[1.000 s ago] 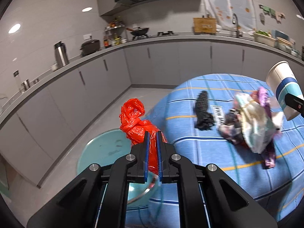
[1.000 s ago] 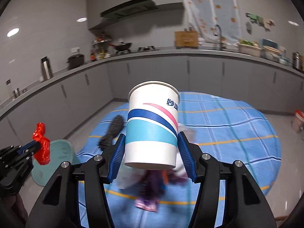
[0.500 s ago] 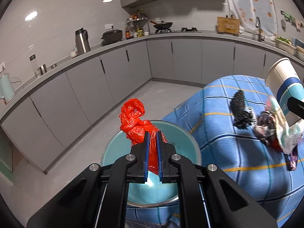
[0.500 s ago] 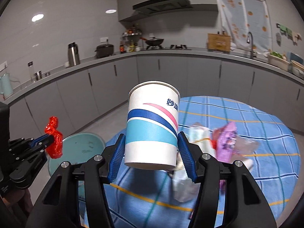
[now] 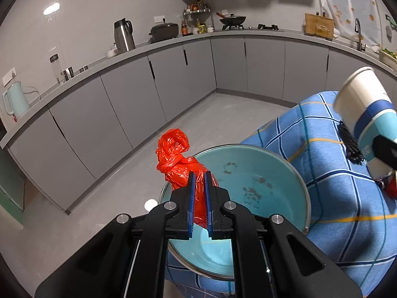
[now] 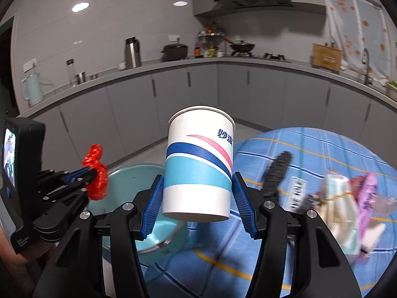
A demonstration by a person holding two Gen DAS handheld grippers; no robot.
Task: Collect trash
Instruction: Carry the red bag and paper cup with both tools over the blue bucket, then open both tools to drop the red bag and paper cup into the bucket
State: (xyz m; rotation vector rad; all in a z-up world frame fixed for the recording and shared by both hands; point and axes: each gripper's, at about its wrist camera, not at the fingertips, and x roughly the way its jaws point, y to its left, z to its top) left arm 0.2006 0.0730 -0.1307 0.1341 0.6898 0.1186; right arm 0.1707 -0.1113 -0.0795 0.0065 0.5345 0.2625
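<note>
Two grippers in view, each carrying a piece of trash. Left gripper [image 5: 199,193] nearly closed, its blue pads pinching a knotted red plastic bag [image 5: 180,164], held above the near rim of a teal basin [image 5: 292,173]. Right gripper [image 6: 198,198] about half open, clamped on the lower sides of a paper cup [image 6: 198,161], white with blue, teal and pink bands, carried upright just beside the basin and above the edge of the table.

Basin standing off the left edge of a round table draped in a blue plaid cloth [image 6: 310,144], with dark specks scattered across its bottom. On the cloth, toward the far right edge: a dark bristly brush-like thing [image 6: 278,173], a small printed white card just beside it, then a blurred heap of wrappers [image 6: 347,203] in cream, purple and red, touching one another.

Around the table, a grey kitchen: pale grey floor [image 5: 198,114], handleless grey cabinets [image 5: 139,94] running along two walls under a grey counter. On the counter, a steel thermos [image 5: 123,36], a pale blue kettle [image 5: 15,99], a dark cooker pot, a rack of bottles, a wok on the hob, a wooden board, a tap. Range hood above, round ceiling lights, patterned curtain at the far right.
</note>
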